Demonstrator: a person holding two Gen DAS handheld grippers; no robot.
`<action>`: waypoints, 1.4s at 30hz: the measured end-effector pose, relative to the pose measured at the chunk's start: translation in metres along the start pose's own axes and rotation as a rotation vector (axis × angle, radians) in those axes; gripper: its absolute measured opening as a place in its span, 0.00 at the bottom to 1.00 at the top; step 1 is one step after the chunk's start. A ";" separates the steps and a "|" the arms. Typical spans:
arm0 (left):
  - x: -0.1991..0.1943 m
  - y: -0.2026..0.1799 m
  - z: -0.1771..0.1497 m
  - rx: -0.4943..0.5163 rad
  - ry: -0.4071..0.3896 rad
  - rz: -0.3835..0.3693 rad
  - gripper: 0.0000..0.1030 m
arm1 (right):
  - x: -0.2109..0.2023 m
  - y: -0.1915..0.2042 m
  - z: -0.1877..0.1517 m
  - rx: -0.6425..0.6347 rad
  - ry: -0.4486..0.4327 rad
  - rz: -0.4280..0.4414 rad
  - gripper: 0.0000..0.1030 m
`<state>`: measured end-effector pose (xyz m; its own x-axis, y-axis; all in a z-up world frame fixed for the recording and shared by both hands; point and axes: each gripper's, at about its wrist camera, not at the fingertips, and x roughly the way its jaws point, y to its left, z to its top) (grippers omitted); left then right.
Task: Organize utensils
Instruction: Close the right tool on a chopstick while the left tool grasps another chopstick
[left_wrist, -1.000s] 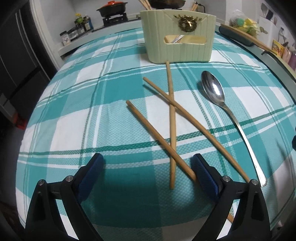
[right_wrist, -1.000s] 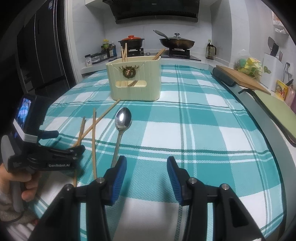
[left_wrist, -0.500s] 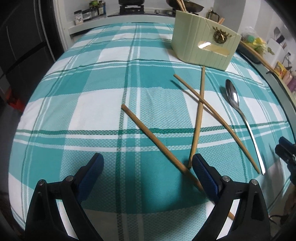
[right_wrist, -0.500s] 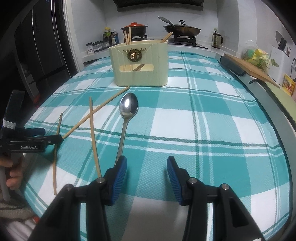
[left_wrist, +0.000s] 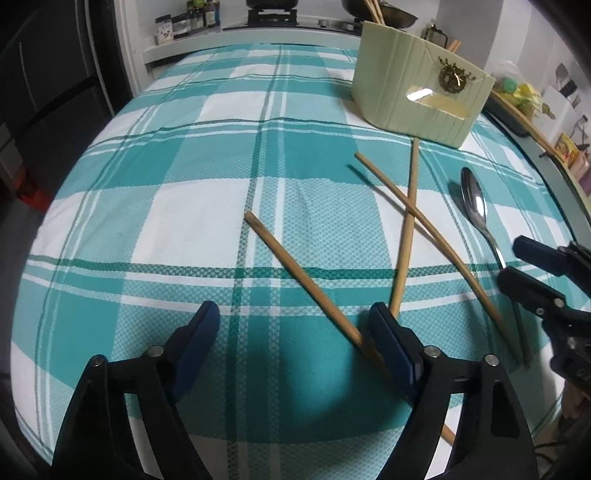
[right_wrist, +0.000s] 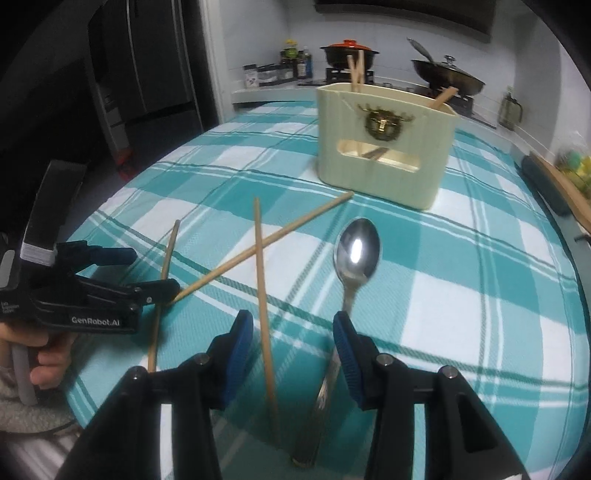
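Note:
Three wooden chopsticks lie loose on the teal checked cloth: one (left_wrist: 299, 277) runs under my left gripper's right finger, two others (left_wrist: 406, 221) cross each other. A steel spoon (right_wrist: 354, 258) lies to their right, bowl toward a cream utensil holder (right_wrist: 384, 147) that has chopsticks standing in it. My left gripper (left_wrist: 295, 343) is open and empty, low over the near chopstick end. My right gripper (right_wrist: 295, 354) is open and empty, with one chopstick (right_wrist: 264, 295) and the spoon handle passing between its fingers. The right gripper also shows at the edge of the left wrist view (left_wrist: 532, 273).
The table's near edge is just below both grippers. A wooden board (right_wrist: 569, 195) lies along the right side. Behind the table, a stove counter holds a red-lidded pot (right_wrist: 349, 51), a wok (right_wrist: 447, 75) and spice jars (right_wrist: 280, 70).
Both grippers have moved forward and lower toward the utensils. The right one now straddles a chopstick and the spoon handle. The left one has turned left. The utensils have not moved.

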<state>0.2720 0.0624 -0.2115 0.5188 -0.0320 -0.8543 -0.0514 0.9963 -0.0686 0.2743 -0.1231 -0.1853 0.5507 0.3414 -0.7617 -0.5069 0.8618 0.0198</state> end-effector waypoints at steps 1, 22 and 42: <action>0.000 0.002 0.001 -0.004 0.001 -0.005 0.70 | 0.008 0.004 0.006 -0.024 0.008 0.007 0.45; 0.020 -0.013 0.035 0.200 -0.045 -0.159 0.10 | -0.027 -0.068 -0.004 0.271 -0.001 -0.033 0.06; -0.002 0.027 0.030 0.063 0.041 -0.151 0.57 | -0.022 -0.121 -0.046 0.271 0.161 -0.174 0.42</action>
<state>0.2951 0.0921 -0.1968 0.4813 -0.1835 -0.8571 0.0784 0.9829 -0.1664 0.2935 -0.2523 -0.2010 0.4908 0.1360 -0.8606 -0.2087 0.9773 0.0354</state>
